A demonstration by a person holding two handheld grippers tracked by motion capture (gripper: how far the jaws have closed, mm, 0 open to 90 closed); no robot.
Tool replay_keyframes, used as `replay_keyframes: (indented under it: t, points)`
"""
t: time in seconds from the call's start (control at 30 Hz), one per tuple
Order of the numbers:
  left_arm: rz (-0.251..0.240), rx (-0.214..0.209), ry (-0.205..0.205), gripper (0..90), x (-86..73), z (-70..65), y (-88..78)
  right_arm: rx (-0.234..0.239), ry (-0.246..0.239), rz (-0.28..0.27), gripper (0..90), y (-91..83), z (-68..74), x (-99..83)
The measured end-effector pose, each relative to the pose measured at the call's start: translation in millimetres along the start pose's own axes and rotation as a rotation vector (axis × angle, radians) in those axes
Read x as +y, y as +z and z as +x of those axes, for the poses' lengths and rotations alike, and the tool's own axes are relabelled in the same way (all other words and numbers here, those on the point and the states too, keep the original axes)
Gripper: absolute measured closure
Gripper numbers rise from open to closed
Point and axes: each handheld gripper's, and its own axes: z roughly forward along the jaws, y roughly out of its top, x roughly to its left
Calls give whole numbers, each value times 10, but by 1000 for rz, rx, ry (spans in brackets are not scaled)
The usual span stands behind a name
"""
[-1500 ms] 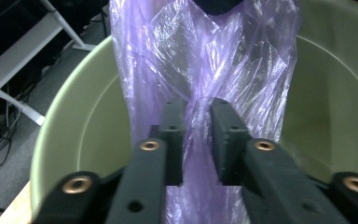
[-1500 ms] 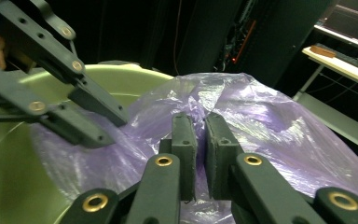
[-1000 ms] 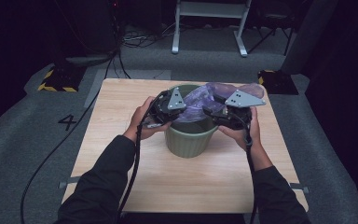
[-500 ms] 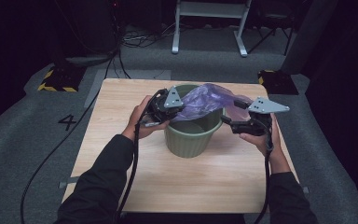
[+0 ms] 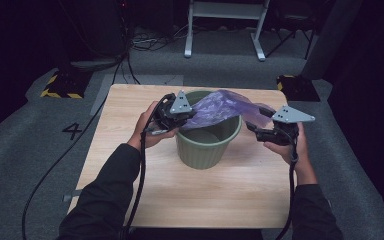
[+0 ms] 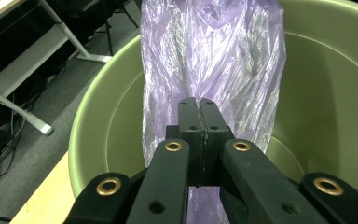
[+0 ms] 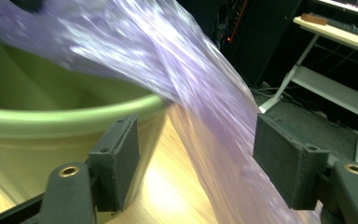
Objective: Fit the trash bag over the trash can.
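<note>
Lining step: the left gripper (image 5: 179,119), fingers clamped on the purple bag (image 5: 220,107), holds it over the green bin (image 5: 207,145) mid-surface, while the right gripper (image 5: 260,131), fingers apart and just closing slightly around the bag's right end, must next pinch and spread it.

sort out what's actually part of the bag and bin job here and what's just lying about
In the job:
- thin purple plastic bag, draped across the bin
- round green plastic bin
- left gripper, shut on the bag
- right gripper, open, bag between its jaws
- light wooden table

Lying about:
- white metal stand
- black floor cables
- yellow-and-black striped block
</note>
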Motion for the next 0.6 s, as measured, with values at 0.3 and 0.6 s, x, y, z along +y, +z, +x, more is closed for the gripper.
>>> replay_keyframes:
  t: [0.3,0.6]
  points:
    - [-12,-21,7,898,9,-14,-79,-119,-23,121,450,285,-28,-162]
    - [-23,-17,-9,896,-14,1,-67,-170,-12,53,862,357,-39,-216]
